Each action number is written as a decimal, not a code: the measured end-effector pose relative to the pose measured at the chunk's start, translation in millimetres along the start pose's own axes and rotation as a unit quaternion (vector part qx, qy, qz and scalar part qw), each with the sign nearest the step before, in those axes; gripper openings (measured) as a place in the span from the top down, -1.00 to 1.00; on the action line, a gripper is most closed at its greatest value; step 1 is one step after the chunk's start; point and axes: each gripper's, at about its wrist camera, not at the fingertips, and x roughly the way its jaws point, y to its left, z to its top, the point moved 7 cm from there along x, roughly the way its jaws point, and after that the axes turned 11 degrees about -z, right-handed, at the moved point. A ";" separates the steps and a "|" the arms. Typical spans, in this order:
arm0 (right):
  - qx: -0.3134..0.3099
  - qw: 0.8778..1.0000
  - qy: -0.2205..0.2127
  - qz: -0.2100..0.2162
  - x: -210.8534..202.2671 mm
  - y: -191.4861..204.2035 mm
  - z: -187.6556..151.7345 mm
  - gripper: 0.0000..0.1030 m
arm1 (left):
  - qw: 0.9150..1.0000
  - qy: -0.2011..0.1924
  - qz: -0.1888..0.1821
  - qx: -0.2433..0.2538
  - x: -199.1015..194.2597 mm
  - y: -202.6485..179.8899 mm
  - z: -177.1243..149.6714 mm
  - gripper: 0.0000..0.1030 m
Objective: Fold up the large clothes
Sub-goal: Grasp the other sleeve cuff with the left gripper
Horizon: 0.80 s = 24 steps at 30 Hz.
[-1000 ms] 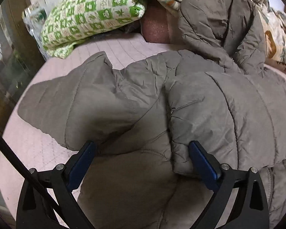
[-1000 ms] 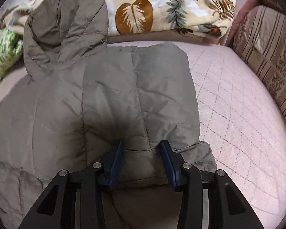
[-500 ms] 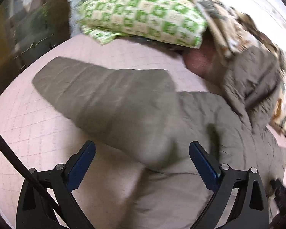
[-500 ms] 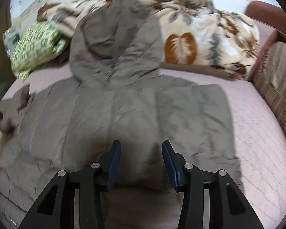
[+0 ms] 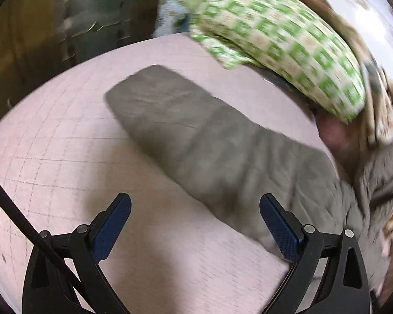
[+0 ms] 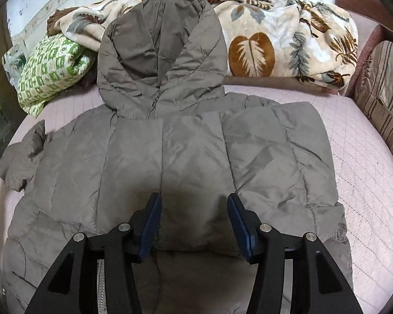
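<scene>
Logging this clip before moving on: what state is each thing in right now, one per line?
Left gripper: open, empty, above the bed.
Right gripper: open, empty, over the jacket's middle.
Hooded puffer jacket: spread flat, hood up on the blanket.
Left sleeve: stretched out flat, unfolded.
Right sleeve: folded over the body.
Leaf-print blanket: bunched up.
Green checked quilt: folded.

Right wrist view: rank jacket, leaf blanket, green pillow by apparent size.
1. jacket, largest by far, though nearest the camera.
2. leaf blanket, partly hidden behind the hood.
3. green pillow, smallest, at the far left.
</scene>
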 end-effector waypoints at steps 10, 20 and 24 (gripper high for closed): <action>0.001 1.000 -0.020 0.007 -8.6 8.4 2.9 -0.09 | 0.964 -0.016 -0.143 -0.225 8.2 113.4 28.4 -0.52; -0.023 1.000 -0.021 0.004 -4.0 19.5 0.4 -0.09 | 0.960 -0.034 -0.165 -0.225 40.4 122.4 60.2 -0.10; -0.020 1.000 -0.022 0.002 -2.5 18.0 1.1 -0.09 | 0.959 -0.045 -0.165 -0.226 50.5 117.7 67.8 -0.09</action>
